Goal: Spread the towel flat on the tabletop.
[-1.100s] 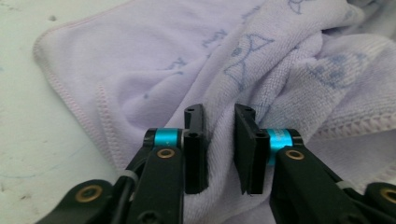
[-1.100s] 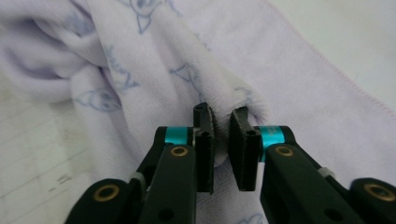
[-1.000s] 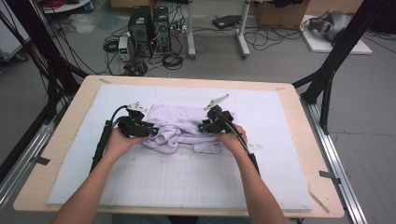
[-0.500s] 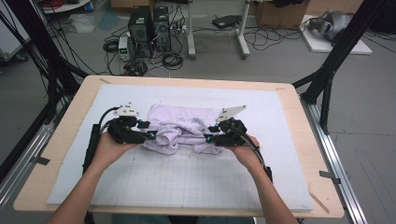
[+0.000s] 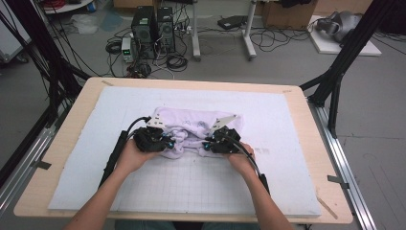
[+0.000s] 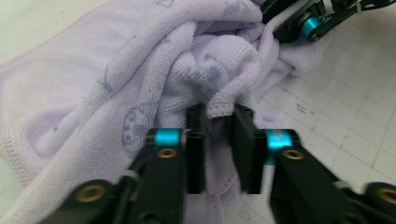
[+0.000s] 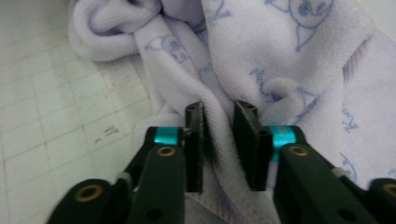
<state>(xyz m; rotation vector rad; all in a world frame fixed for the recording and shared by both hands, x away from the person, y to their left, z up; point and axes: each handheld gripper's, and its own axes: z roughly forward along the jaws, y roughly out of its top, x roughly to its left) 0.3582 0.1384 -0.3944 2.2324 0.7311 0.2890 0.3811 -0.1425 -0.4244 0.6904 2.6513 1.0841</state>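
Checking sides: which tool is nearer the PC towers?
Left. The left tool sits nearly in line with the towers, the right tool farther right; both have just been closing on the towel.

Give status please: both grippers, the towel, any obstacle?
Left gripper and right gripper just closed on towel folds. Towel bunched on gridded mat. Nothing in the way.

Place: robotics lab.
Signs: PC towers (image 5: 153, 26) w/ tangled cables (image 5: 174, 60) on grey floor; black rig frame (image 5: 342, 62); grid-marked table (image 5: 201, 184).
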